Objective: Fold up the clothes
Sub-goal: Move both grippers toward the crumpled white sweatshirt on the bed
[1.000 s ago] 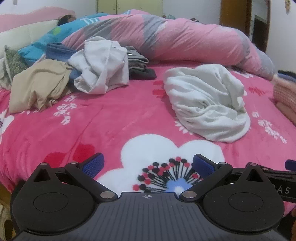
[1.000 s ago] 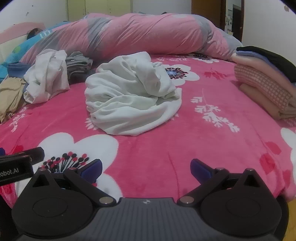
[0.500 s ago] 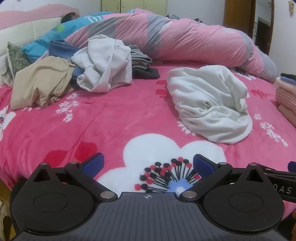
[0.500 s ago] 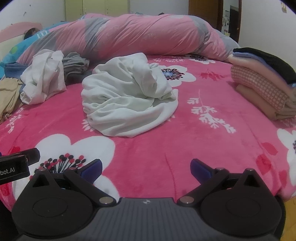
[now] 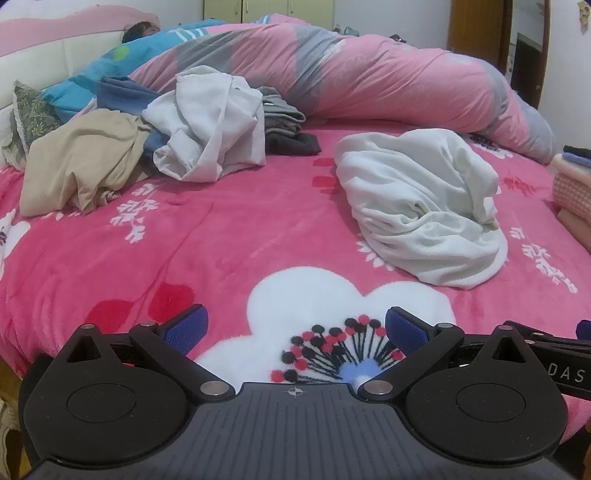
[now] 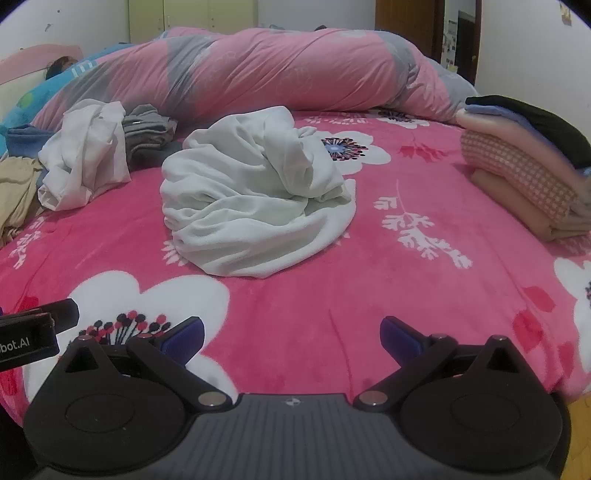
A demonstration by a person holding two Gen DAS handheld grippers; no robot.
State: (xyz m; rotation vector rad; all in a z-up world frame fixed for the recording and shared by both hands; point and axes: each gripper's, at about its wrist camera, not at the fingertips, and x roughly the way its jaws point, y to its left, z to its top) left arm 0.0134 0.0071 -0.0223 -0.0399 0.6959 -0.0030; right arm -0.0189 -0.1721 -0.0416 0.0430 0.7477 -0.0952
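A crumpled white garment (image 5: 421,206) lies on the pink flowered bedspread (image 5: 221,243), right of centre in the left wrist view and centre in the right wrist view (image 6: 255,199). My left gripper (image 5: 295,328) is open and empty, low over the near edge of the bed, well short of the garment. My right gripper (image 6: 291,336) is open and empty too, also near the front edge, with the garment straight ahead. A pile of unfolded clothes sits at the far left: a beige piece (image 5: 81,158), a white piece (image 5: 210,125) and grey ones (image 5: 284,125).
A stack of folded clothes (image 6: 524,162) stands at the right edge of the bed. A rolled pink and grey duvet (image 6: 280,70) runs along the back. A person's head (image 5: 136,29) shows at the headboard. The left gripper's body (image 6: 26,332) shows at the right view's left edge.
Both grippers have drawn back and risen slightly, so the white garment sits a little farther off. Both stay open and nothing on the bed has moved.
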